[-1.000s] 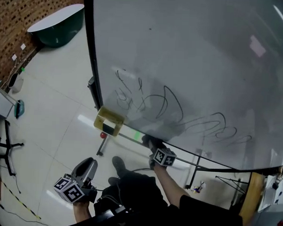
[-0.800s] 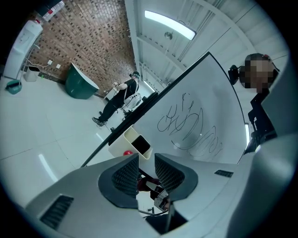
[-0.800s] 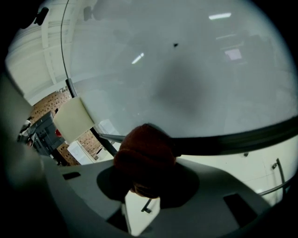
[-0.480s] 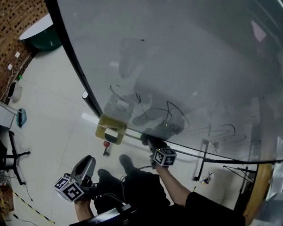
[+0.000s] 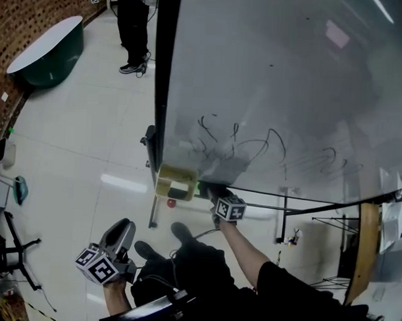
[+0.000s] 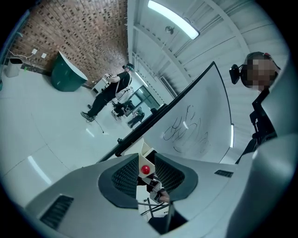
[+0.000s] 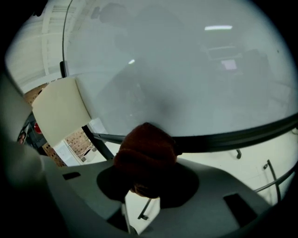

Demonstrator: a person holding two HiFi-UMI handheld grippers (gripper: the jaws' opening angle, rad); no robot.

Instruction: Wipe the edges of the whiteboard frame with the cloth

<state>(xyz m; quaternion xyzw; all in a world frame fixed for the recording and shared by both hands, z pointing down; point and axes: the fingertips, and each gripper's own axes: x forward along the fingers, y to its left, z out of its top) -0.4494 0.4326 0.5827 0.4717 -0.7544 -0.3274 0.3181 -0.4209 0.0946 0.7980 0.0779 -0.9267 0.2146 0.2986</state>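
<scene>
The whiteboard carries black scribbles and has a black frame, with its left edge running upright. My right gripper is shut on a dark red-brown cloth. It presses the cloth onto the bottom frame bar, close to the lower left corner. In the right gripper view the cloth bulges out between the jaws and touches the bar. My left gripper hangs low and to the left, away from the board. Its jaws stand open by a narrow gap with nothing between them.
A beige box sits at the board's lower left corner, just left of the cloth, with a red knob below it. A person stands beyond the board's left edge. A green tub stands by the brick wall.
My right gripper has slid the cloth left along the bottom bar, nearer the beige box. The head view has swung, so the board's left edge now looks upright. The left gripper stayed low.
</scene>
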